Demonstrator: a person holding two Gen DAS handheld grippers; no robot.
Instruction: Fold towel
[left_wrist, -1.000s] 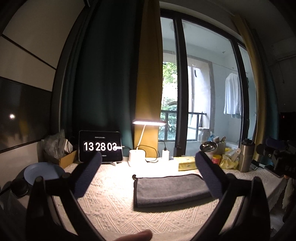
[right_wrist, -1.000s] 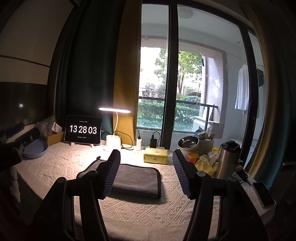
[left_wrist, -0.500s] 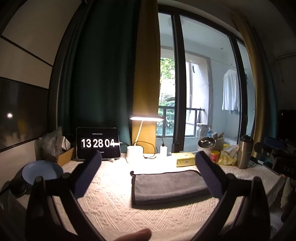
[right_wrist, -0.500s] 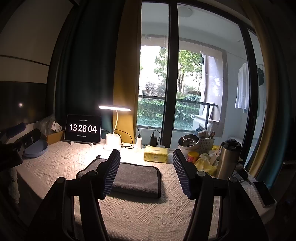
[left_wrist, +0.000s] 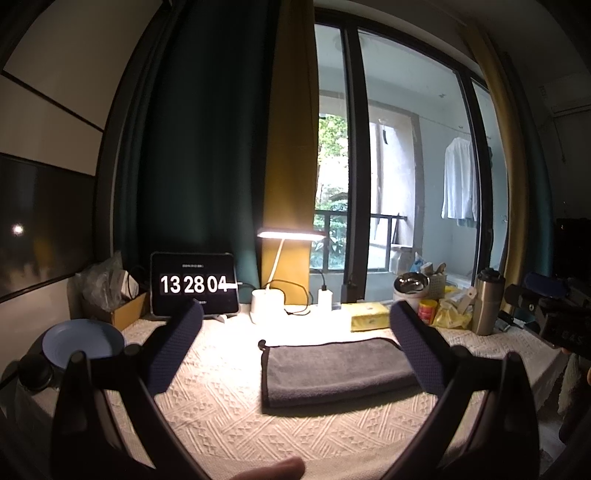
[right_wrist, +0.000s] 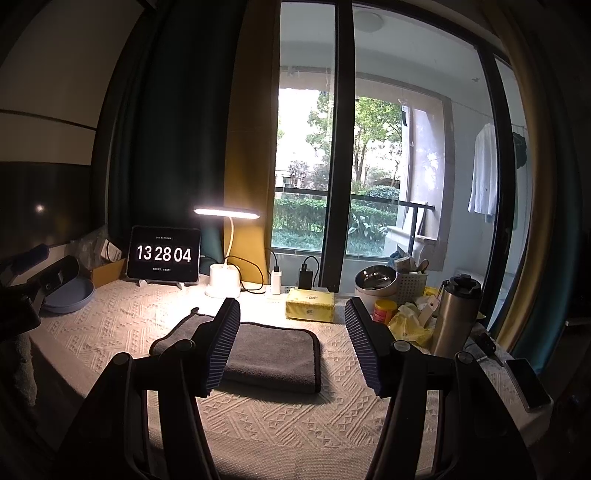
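A grey towel lies folded flat on the cream patterned tablecloth, in the middle of the table; it also shows in the right wrist view. My left gripper is open and empty, held back from and above the towel's near edge. My right gripper is open and empty, also apart from the towel, with its left finger hiding part of the towel's left half.
At the back stand a clock tablet, a lit desk lamp and a yellow tissue box. A blue plate lies at the left. A steel bowl, a flask and a phone are at the right.
Both grippers stay open and almost still. The left wrist view has shifted slightly, so the towel sits a little lower and more centred. The clock went from 13 28 03 to 13 28 04.
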